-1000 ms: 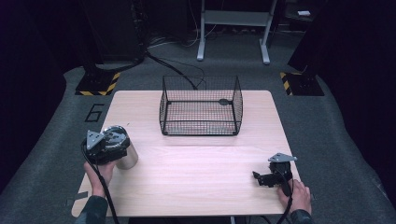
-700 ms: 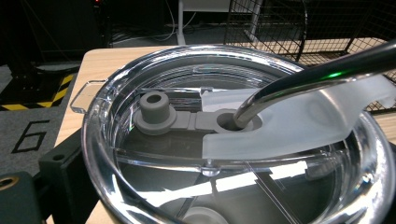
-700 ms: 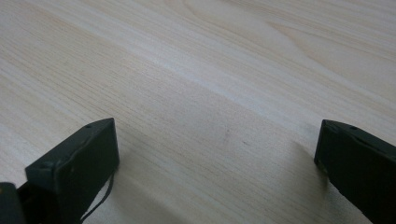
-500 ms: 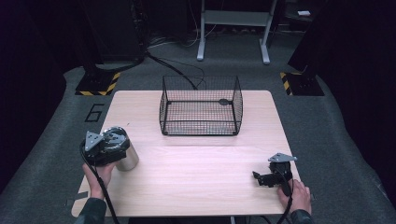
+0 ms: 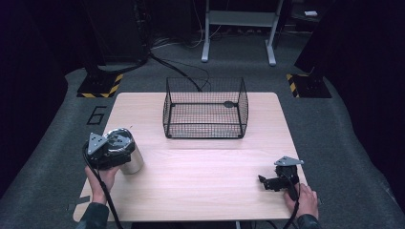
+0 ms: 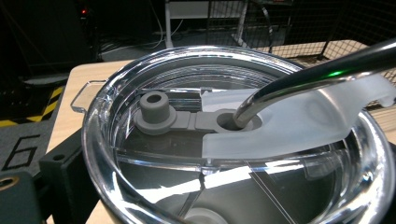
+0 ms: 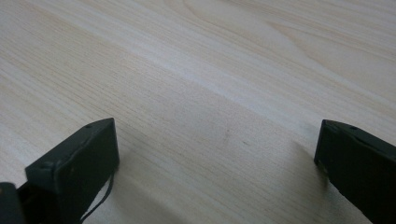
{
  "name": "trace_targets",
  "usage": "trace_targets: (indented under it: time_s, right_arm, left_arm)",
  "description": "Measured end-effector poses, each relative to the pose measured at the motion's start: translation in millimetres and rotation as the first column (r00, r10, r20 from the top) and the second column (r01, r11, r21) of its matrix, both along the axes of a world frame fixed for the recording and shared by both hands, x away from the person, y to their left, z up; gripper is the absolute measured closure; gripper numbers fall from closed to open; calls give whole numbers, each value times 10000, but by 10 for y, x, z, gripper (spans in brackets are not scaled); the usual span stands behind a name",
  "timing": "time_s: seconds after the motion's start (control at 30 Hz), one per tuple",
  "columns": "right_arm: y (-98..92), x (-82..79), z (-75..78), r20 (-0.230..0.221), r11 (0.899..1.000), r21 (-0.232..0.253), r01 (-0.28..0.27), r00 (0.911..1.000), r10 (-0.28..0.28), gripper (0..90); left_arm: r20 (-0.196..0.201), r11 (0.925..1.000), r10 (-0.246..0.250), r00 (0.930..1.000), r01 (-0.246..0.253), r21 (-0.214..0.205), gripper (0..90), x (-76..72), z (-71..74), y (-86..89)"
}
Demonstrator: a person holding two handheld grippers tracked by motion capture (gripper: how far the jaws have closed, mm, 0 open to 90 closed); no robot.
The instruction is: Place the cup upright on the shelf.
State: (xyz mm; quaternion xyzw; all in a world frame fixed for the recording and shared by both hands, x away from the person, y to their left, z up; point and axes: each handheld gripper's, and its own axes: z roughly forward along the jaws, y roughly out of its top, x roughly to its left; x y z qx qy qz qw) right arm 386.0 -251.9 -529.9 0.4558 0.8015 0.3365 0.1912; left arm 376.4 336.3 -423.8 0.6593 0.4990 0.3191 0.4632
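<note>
1. A large dark numeral "6" was marked on the grey floor mat, just left of the table's far left corner in the high view.
2. The same "6" showed in the left gripper view, on the mat at the lower left.
3. No other text, brand or label could be read.
</note>
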Motion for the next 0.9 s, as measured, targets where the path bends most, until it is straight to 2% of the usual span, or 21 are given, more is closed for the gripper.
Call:
trace_targets:
  time_s: [0.1, 0.4, 0.53, 0.9]
  right_arm:
    - [0, 0, 0, -1, 10000, 0, -2, 10000, 2, 0]
    - [0, 0, 0, -1, 10000, 0, 0, 10000, 0, 0]
    - [0, 0, 0, -2, 10000, -2, -3, 10000, 3, 0]
    - [0, 0, 0, 0, 10000, 1, 0, 10000, 0, 0]
  left_arm:
    - [182, 9999, -118, 9998, 118, -11, 37, -7, 30, -32]
    - [284, 9987, -507, 9983, 508, -16, 37, -2, 112, -113]
    - [327, 9968, -773, 9965, 778, -168, 37, 0, 147, -153]
    - [420, 9927, -1206, 9918, 1207, -8, 37, 52, 236, -312]
